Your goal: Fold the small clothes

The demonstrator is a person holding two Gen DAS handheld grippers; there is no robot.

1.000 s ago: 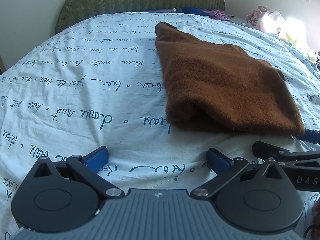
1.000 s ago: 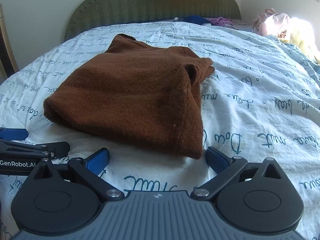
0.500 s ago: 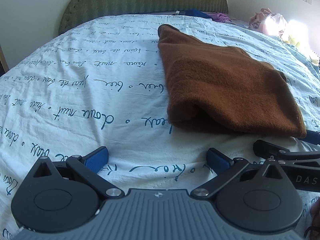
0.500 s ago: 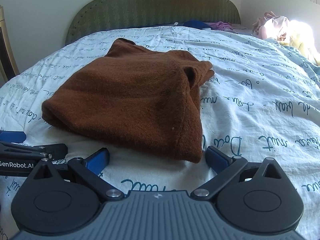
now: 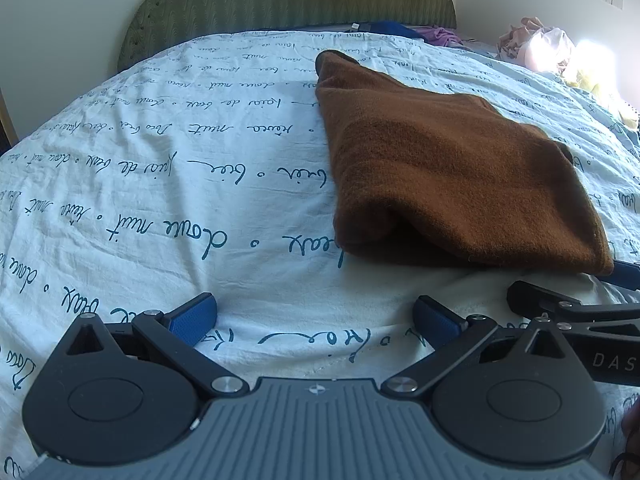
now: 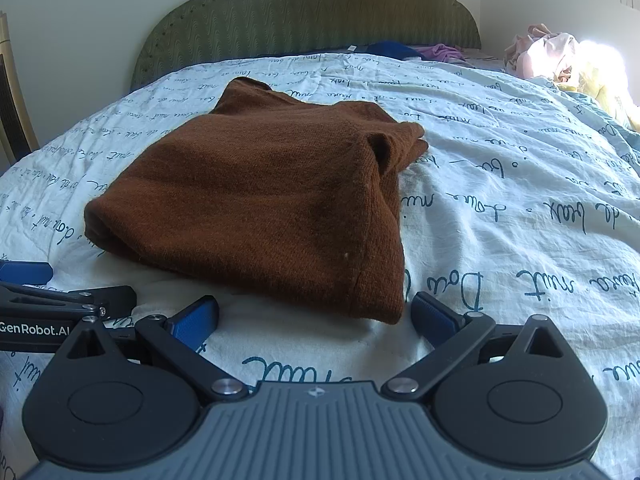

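A brown knit garment [image 5: 448, 168] lies folded on the bed, ahead and right in the left wrist view, and ahead and centre in the right wrist view [image 6: 260, 200]. My left gripper [image 5: 316, 320] is open and empty, low over the sheet just short of the garment's near left corner. My right gripper [image 6: 316, 320] is open and empty, its right finger beside the garment's near right corner. Each gripper shows at the edge of the other's view: the right one in the left wrist view [image 5: 576, 300], the left one in the right wrist view [image 6: 48, 300].
The bed has a pale blue sheet [image 5: 160, 184] with dark script and a green padded headboard [image 6: 304, 20]. Blue and purple clothes [image 6: 420, 50] lie by the headboard. A pile of pink and yellow clothes [image 6: 560, 60] sits at the far right.
Both grippers have drawn back a little from the garment and lifted slightly. The garment lies as before. Both jaws stay open.
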